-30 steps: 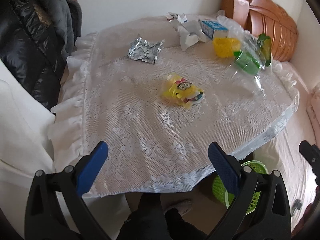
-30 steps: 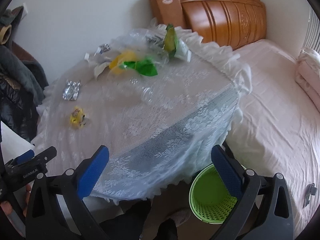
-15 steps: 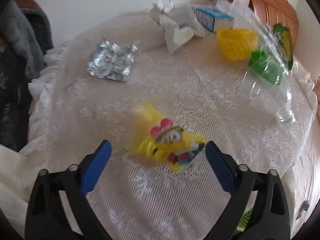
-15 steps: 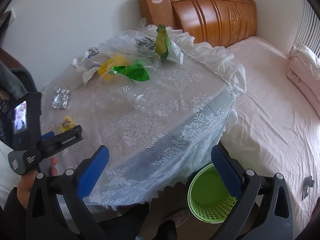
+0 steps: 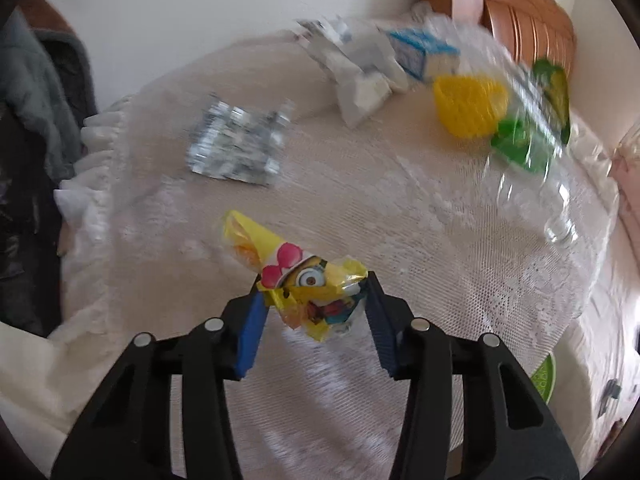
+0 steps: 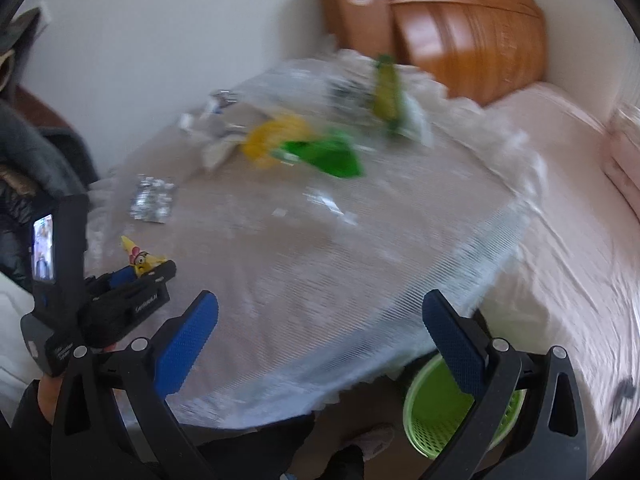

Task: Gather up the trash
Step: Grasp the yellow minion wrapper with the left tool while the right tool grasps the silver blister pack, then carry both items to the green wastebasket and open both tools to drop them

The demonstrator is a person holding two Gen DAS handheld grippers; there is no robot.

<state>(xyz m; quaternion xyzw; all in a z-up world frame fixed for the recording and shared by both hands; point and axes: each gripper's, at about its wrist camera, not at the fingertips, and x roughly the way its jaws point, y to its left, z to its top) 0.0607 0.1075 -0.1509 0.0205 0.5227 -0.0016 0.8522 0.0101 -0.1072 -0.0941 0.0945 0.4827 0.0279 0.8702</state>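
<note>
The crumpled yellow cartoon-print wrapper (image 5: 308, 292) sits clamped between the jaws of the left gripper (image 5: 313, 314), just off the lace-covered bench (image 5: 400, 208). Beyond the jaws, silver foil (image 5: 236, 148), a yellow cup (image 5: 468, 108) and green wrappers (image 5: 520, 148) are left to collect. The right gripper (image 6: 320, 336) hangs with jaws apart, the green mesh bin (image 6: 432, 412) just beneath them.

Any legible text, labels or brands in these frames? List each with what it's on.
None reads cleanly.
Left hand-held gripper: white print on its side, too blurred to read.
Blue-and-white carton: print blurred.
Yellow cartoon wrapper: picture only, no words visible.
Silver foil wrapper: no text legible.
</note>
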